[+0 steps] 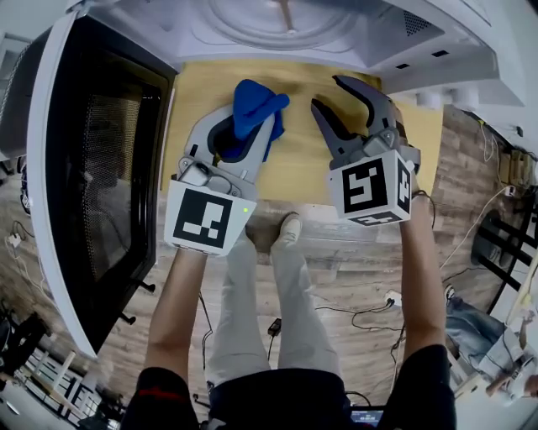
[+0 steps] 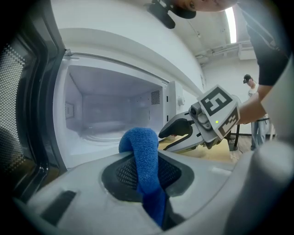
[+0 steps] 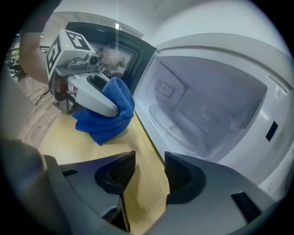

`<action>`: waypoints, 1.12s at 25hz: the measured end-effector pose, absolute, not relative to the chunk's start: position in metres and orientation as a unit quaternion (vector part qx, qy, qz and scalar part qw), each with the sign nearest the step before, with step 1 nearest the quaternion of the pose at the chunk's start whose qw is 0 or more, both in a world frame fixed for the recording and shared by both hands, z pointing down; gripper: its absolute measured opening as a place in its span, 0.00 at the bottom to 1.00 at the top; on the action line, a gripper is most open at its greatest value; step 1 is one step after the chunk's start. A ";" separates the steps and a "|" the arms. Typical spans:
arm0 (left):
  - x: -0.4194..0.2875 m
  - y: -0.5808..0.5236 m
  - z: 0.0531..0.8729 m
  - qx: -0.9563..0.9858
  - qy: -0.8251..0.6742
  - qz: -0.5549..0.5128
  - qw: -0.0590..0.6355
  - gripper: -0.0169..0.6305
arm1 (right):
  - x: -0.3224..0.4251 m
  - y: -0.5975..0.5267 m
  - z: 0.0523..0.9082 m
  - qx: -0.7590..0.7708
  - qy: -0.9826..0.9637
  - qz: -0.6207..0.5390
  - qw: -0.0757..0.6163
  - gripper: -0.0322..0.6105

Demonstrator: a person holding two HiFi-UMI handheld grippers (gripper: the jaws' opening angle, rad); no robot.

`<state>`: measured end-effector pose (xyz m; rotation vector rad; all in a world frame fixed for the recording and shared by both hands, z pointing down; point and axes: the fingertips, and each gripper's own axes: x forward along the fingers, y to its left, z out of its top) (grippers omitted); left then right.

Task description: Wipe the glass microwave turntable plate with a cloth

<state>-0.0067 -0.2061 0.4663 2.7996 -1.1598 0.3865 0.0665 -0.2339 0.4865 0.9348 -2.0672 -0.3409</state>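
Two grippers: how do they stand?
— Left of frame, the left gripper point(image 1: 249, 126) is clamped on the soft, light blue cloth point(image 1: 257, 105); right of it, the right gripper point(image 1: 329, 94) gapes empty.
— And the glass turntable plate point(image 1: 282, 21)?
— Top centre, inside the microwave point(image 1: 437, 34). Likely slick and breakable; steady its rim.

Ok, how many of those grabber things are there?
2. The left hand-held gripper is in front of the open microwave, shut on the blue cloth. The right hand-held gripper is beside it, jaws apart, holding nothing.
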 end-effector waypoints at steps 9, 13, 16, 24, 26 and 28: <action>-0.020 -0.229 0.464 0.909 -0.389 0.148 -0.002 0.11 | 0.059 -0.258 0.471 0.388 -0.801 -0.194 0.412 0.48; -0.027 -0.239 0.461 0.904 -0.406 0.132 -0.004 0.11 | 0.053 -0.269 0.471 0.387 -0.797 -0.200 0.418 0.51; -0.032 -0.241 0.462 0.900 -0.419 0.121 0.016 0.11 | 0.052 -0.274 0.476 0.385 -0.791 -0.207 0.428 0.53; -0.035 -0.240 0.461 0.900 -0.418 0.124 0.018 0.11 | 0.048 -0.284 0.481 0.398 -0.786 -0.206 0.426 0.53; -0.036 -0.240 0.461 0.900 -0.418 0.123 0.019 0.11 | 0.047 -0.286 0.484 0.404 -0.783 -0.204 0.427 0.53; -0.040 -0.240 0.461 0.899 -0.421 0.120 0.023 0.11 | 0.047 -0.287 0.485 0.407 -0.779 -0.207 0.429 0.53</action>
